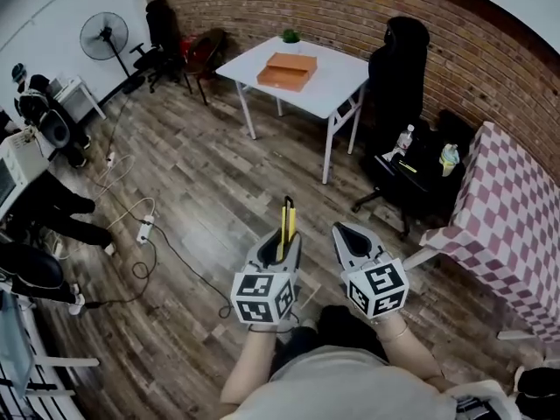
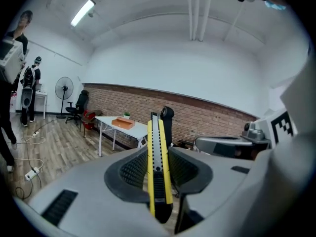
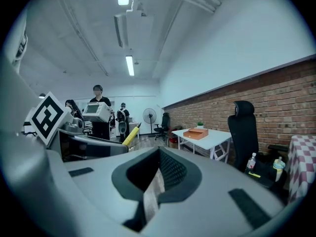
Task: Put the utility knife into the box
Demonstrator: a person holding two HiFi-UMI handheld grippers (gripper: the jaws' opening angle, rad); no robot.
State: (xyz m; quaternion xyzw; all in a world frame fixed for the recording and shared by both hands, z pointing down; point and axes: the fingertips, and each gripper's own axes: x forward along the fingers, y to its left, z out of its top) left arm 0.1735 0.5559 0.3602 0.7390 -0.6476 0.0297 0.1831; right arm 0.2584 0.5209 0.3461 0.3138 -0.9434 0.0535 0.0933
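The left gripper (image 1: 280,241) is clamped on the knife (image 1: 286,224), whose long axis runs forward along the jaws, tip toward the box (image 1: 287,70). The box lies mid-table (image 1: 343,84), well apart across the floor. The right gripper (image 1: 347,233), just beside, is closed and empty.

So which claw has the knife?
The left claw: the yellow knife is clamped between its jaws, sticking out ahead. The right claw is shut with nothing in it.
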